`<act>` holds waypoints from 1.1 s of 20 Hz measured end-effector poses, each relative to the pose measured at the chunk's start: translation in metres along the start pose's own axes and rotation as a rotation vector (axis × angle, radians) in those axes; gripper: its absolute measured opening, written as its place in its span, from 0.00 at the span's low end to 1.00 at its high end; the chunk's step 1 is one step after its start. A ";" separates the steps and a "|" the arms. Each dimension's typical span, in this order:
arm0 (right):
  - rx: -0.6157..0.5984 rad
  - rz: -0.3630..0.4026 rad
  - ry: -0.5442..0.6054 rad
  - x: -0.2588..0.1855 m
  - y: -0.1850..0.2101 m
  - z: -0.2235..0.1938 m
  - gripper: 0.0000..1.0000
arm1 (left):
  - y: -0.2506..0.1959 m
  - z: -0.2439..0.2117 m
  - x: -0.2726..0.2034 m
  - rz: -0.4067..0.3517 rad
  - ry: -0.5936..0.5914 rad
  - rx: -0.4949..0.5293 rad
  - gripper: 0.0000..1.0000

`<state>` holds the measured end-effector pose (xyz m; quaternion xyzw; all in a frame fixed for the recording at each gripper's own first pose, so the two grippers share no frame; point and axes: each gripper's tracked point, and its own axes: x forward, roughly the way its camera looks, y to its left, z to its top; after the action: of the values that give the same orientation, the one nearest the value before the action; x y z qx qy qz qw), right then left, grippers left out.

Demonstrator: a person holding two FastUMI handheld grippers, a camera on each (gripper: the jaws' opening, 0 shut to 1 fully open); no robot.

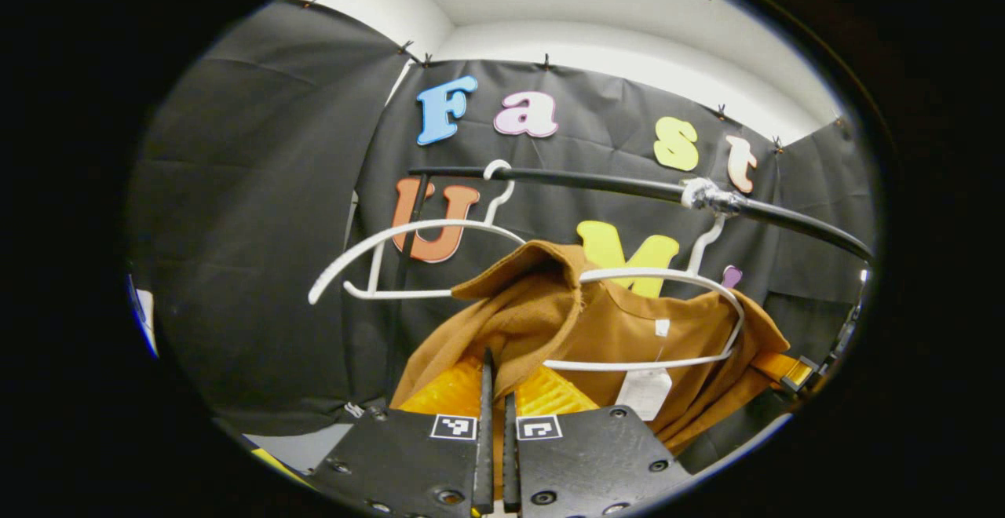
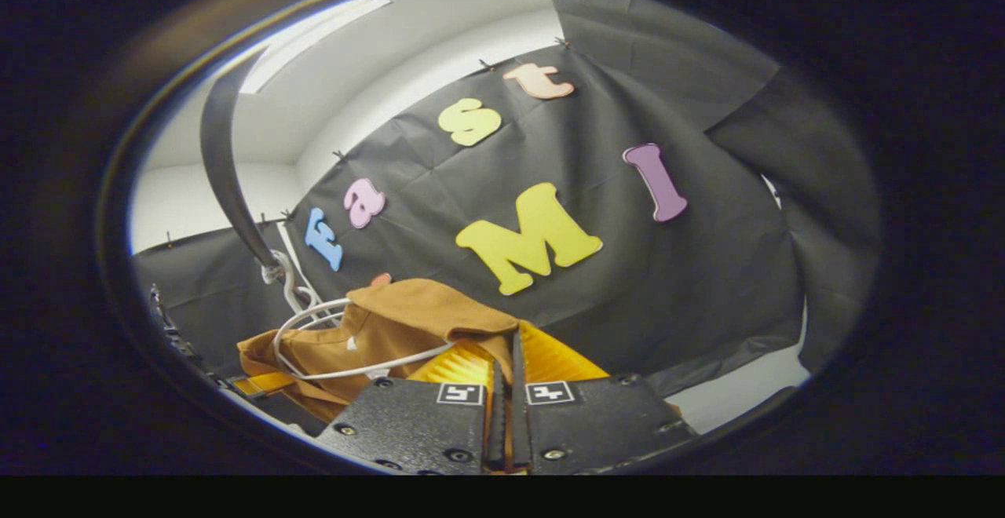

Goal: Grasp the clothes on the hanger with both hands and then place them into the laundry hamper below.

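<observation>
While both jaws pinch it, brown garment (image 1: 628, 330) drapes hanger (image 1: 667, 276).

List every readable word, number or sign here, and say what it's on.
White tag hanging on the brown shirt: print too small to read.
Neck label inside the collar: too small to read.
Square markers on the left claw: patterns, no words.

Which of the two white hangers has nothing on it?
The bare hanger at the rail's left end; the other hanger carries the brown garment.
</observation>
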<state>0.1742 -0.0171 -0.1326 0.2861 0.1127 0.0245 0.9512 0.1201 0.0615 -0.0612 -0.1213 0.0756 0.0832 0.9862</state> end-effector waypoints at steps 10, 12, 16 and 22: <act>0.180 0.042 -0.023 0.014 -0.001 0.009 0.05 | 0.010 0.000 0.008 -0.051 0.018 -0.062 0.00; 0.216 0.045 -0.026 0.014 -0.003 0.013 0.06 | 0.022 0.002 0.008 -0.039 0.018 -0.096 0.00; 0.212 0.045 -0.035 0.023 -0.001 0.024 0.06 | 0.046 0.016 0.011 -0.018 -0.002 -0.126 0.00; 0.266 0.078 -0.063 0.037 0.001 0.047 0.05 | 0.058 0.025 0.017 -0.007 -0.023 -0.076 0.00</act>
<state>0.2212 -0.0371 -0.1010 0.4145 0.0737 0.0373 0.9063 0.1292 0.1253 -0.0534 -0.1582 0.0608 0.0839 0.9820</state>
